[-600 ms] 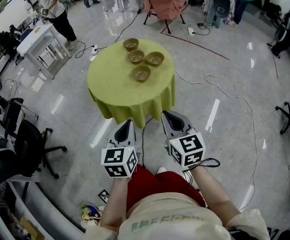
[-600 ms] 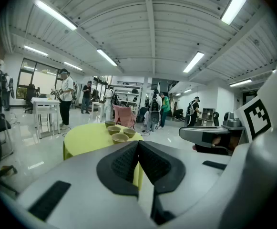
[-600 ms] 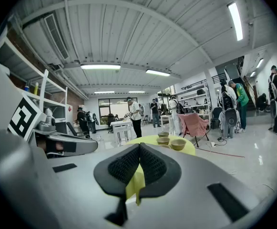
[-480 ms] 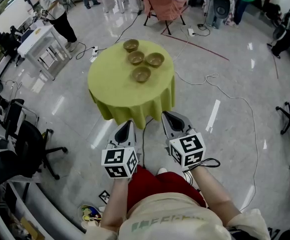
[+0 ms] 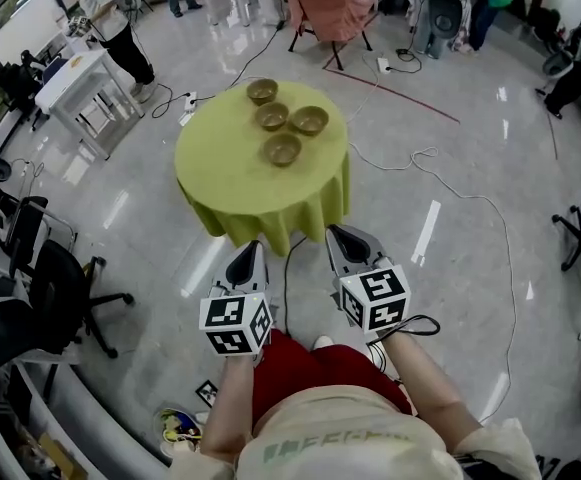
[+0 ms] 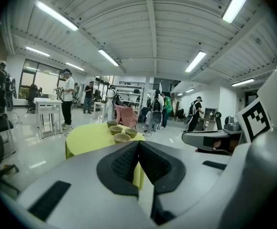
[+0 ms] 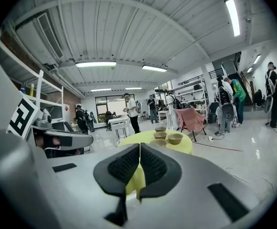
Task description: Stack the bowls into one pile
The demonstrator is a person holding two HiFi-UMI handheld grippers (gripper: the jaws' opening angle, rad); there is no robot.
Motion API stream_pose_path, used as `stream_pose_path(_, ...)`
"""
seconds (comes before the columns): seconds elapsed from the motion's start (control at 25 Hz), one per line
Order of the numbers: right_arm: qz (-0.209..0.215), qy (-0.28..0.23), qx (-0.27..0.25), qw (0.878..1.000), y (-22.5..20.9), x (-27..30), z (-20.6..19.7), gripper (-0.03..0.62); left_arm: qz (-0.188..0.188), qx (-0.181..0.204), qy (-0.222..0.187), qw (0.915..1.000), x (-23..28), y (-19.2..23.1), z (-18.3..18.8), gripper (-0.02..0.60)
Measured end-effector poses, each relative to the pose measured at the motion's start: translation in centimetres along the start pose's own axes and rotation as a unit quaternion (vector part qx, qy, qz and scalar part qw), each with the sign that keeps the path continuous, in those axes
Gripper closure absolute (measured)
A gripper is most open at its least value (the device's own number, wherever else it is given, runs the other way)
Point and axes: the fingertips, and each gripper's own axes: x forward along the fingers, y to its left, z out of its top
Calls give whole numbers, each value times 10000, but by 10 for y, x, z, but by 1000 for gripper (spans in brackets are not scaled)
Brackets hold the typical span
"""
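Note:
Several brown bowls stand apart on a round table with a yellow-green cloth [image 5: 240, 183]: one at the back [image 5: 262, 90], two in the middle [image 5: 272, 116] [image 5: 309, 120], one nearest me [image 5: 283, 149]. My left gripper [image 5: 253, 252] and right gripper [image 5: 344, 237] hover over the floor, short of the table's near edge, side by side. Both are shut with nothing between the jaws. The left gripper view shows its shut jaws [image 6: 138, 143] with the bowls [image 6: 121, 137] far beyond. In the right gripper view, the shut jaws [image 7: 140, 147] point at the bowls [image 7: 175, 138].
A pink folding chair [image 5: 325, 6] stands behind the table. At the far left are a white bench [image 5: 78, 76] and a person [image 5: 110, 23]. Black office chairs [image 5: 55, 293] sit at the left. Cables [image 5: 440, 173] trail over the glossy floor on the right.
My left gripper has drifted a touch down and to the left. The right gripper, the table and the bowls look the same.

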Motion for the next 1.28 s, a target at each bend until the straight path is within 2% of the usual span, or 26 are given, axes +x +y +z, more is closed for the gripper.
stream_pose_path(0.36, -3, -127, -19, 9999, -10, -4, 7, 557, 50, -61, -109, 9999, 2, -6, 1, 558)
stream_pose_path(0.76, -24, -238, -212, 9995, -13, -1, 21, 557, 47, 43, -268, 9996, 10, -6, 22, 558)
stream_pose_path(1.28, -120, -362, -299, 9988, -29, 41, 38, 557, -48, 28, -293, 9996, 53, 15, 30, 558)
